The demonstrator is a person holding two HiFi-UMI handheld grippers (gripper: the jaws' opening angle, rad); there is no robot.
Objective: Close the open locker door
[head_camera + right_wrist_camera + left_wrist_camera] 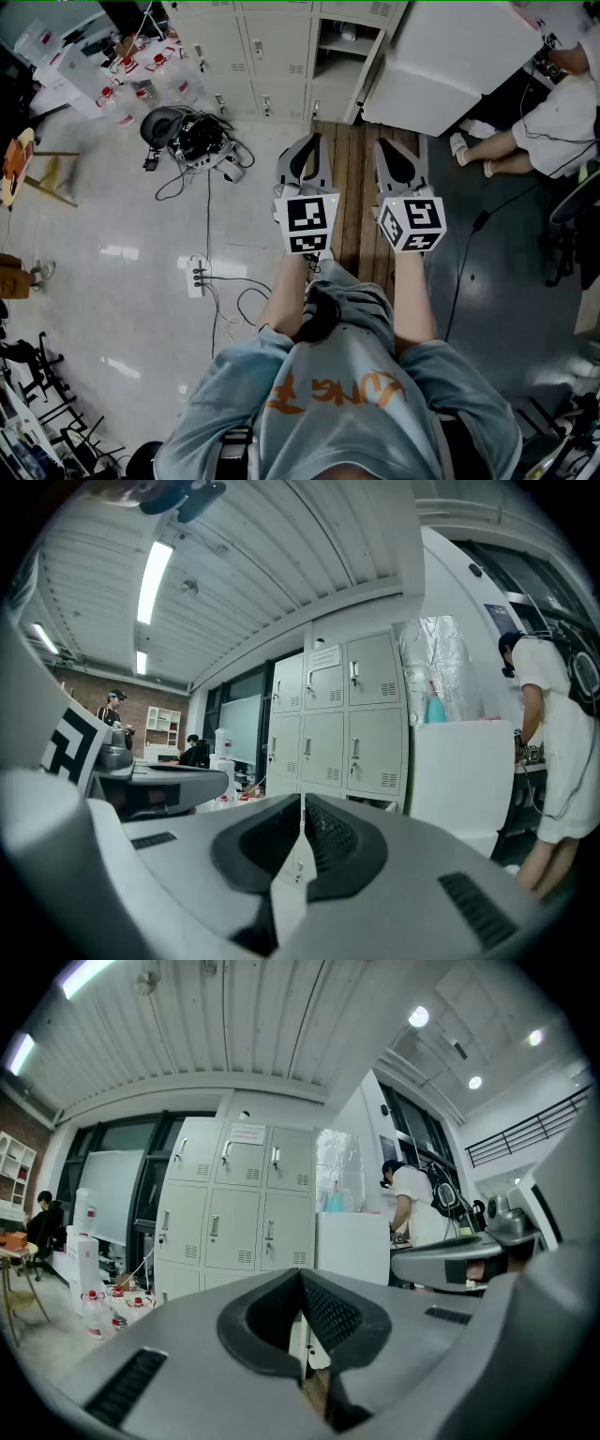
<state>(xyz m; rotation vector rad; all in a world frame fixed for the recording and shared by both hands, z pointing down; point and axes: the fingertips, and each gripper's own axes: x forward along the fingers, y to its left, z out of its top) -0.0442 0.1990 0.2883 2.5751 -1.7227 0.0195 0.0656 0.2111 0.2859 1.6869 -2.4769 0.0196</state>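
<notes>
A bank of pale grey lockers [272, 56] stands ahead of me. One compartment [342, 42] at its right end is open, and its door [367, 80] swings out toward me, seen edge-on. My left gripper [305, 152] and right gripper [398, 155] hang side by side over a strip of wooden floor, well short of the door and touching nothing. Both are shut with nothing between the jaws. The left gripper view has the shut left gripper [302, 1277] in front of the lockers [234, 1208]. The right gripper view has the shut right gripper [302, 808] pointing at the lockers [347, 724].
A big white box [450, 56] stands right of the open door. A seated person [553, 122] is at the far right. Cables, a helmet [161, 124] and a power strip [197, 277] lie on the pale floor at left, bottles [141, 84] beyond.
</notes>
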